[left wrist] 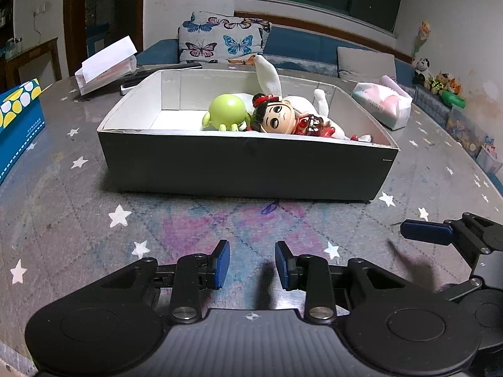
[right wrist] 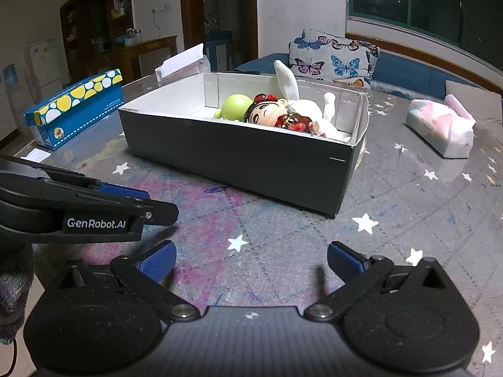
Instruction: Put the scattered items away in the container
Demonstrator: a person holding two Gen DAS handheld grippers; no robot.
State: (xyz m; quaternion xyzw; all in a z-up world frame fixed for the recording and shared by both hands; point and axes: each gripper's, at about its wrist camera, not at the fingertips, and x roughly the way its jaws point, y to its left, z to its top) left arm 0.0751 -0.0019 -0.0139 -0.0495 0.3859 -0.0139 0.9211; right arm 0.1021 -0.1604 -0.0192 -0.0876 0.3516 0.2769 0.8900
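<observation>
Here the left gripper (left wrist: 252, 265) hovers over the table (left wrist: 188, 229) with its blue pads (left wrist: 222, 264) a modest gap apart and nothing between them. The right gripper (right wrist: 251, 262) has its fingers (right wrist: 157, 260) spread wide, also empty, above the star-printed cover near the table's front edge. The two tools sit close side by side, each showing at the edge of the other's view. Beyond them, toward the middle of the table, stands the dark container (left wrist: 245, 166) with white inner walls. Inside it, toward its right half, lie a green round toy (left wrist: 224, 111), a doll (left wrist: 283, 119) in red and a white plush rabbit (left wrist: 270, 77) whose ear rises above the rim. A blue spotted box (right wrist: 75, 106) rests by the table's left edge, and a tissue pack (right wrist: 440, 132) by the right edge.
</observation>
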